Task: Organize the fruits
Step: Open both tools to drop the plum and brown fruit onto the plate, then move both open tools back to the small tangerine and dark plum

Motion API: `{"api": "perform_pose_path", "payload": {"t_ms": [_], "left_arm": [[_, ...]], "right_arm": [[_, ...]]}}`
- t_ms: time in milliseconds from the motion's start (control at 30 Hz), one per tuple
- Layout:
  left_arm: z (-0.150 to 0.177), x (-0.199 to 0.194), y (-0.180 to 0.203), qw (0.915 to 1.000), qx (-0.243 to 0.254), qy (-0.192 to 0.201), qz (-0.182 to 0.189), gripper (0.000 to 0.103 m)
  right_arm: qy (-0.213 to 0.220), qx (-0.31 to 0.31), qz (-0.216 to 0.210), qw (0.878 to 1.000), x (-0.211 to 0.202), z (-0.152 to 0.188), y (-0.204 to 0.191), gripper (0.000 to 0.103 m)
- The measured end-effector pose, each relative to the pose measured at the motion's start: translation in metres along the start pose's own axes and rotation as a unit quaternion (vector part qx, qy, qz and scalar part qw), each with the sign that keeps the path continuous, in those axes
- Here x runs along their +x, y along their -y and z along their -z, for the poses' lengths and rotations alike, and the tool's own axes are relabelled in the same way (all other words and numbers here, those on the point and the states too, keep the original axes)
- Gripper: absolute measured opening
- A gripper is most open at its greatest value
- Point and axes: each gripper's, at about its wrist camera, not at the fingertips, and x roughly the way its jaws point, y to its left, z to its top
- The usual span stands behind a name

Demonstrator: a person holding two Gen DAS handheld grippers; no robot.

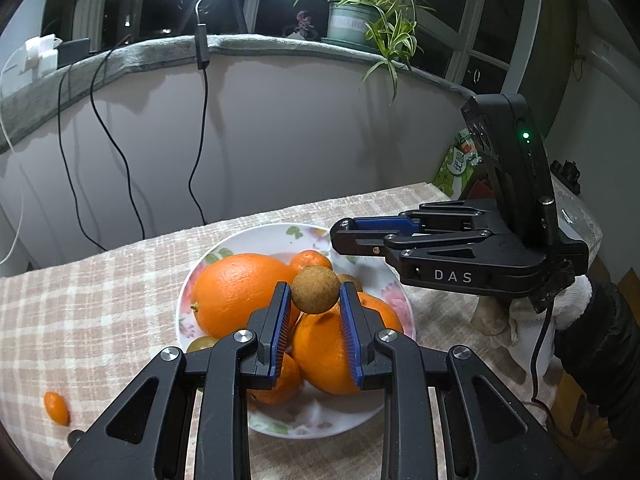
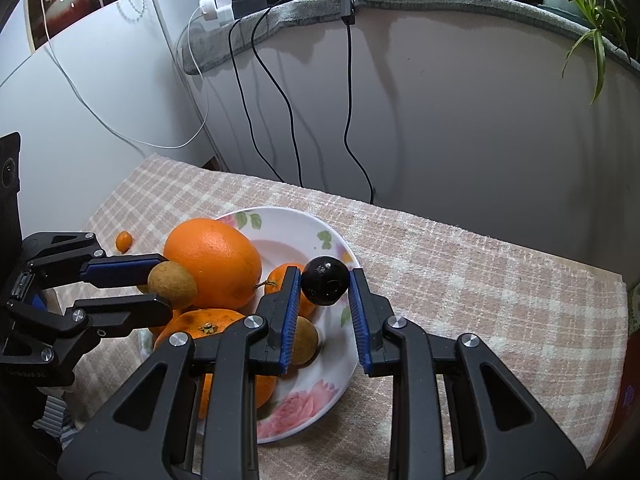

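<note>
A white floral plate (image 1: 280, 236) (image 2: 296, 220) on the checked cloth holds large oranges (image 1: 240, 292) (image 2: 212, 260), small mandarins (image 1: 310, 261) and brown longans (image 2: 306, 340). My left gripper (image 1: 314, 300) is shut on a brown longan (image 1: 315, 290) above the plate; it also shows in the right wrist view (image 2: 172, 285). My right gripper (image 2: 325, 286) is shut on a small black round fruit (image 2: 325, 286) over the plate's right side. In the left wrist view the right gripper (image 1: 344, 234) shows side-on, its load hidden. A kumquat (image 1: 56, 408) (image 2: 124, 241) lies on the cloth left of the plate.
The table with the checked cloth (image 2: 480, 280) stands against a curved wall with hanging black cables (image 1: 200, 120). A potted spider plant (image 1: 376, 16) sits on the ledge above. A green box (image 1: 460, 164) stands beyond the table's right end.
</note>
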Motion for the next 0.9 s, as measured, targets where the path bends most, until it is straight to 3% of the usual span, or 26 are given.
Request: {"api": "perform_pose_path", "payload": {"t_ms": [133, 267, 400, 533, 900], "left_arm": [[0.0, -0.002, 0.001, 1.0, 0.002, 0.004, 0.0, 0.044], [0.002, -0.004, 0.002, 1.0, 0.005, 0.006, -0.005, 0.061], [0.002, -0.005, 0.004, 0.9999, 0.009, 0.007, -0.012, 0.074], [0.003, -0.005, 0.004, 0.9996, 0.009, 0.005, -0.026, 0.08], [0.006, -0.014, 0.006, 0.9991, 0.013, 0.011, -0.039, 0.08]], "right_arm": [[0.0, 0.0, 0.0, 1.0, 0.001, 0.0, 0.0, 0.027], [0.007, -0.002, 0.006, 1.0, -0.002, 0.0, -0.001, 0.059], [0.014, 0.004, 0.013, 1.0, -0.006, -0.001, -0.001, 0.072], [0.014, 0.01, 0.015, 1.0, -0.008, -0.001, -0.001, 0.079], [0.025, 0.015, 0.019, 0.999, -0.016, 0.0, -0.005, 0.079]]}}
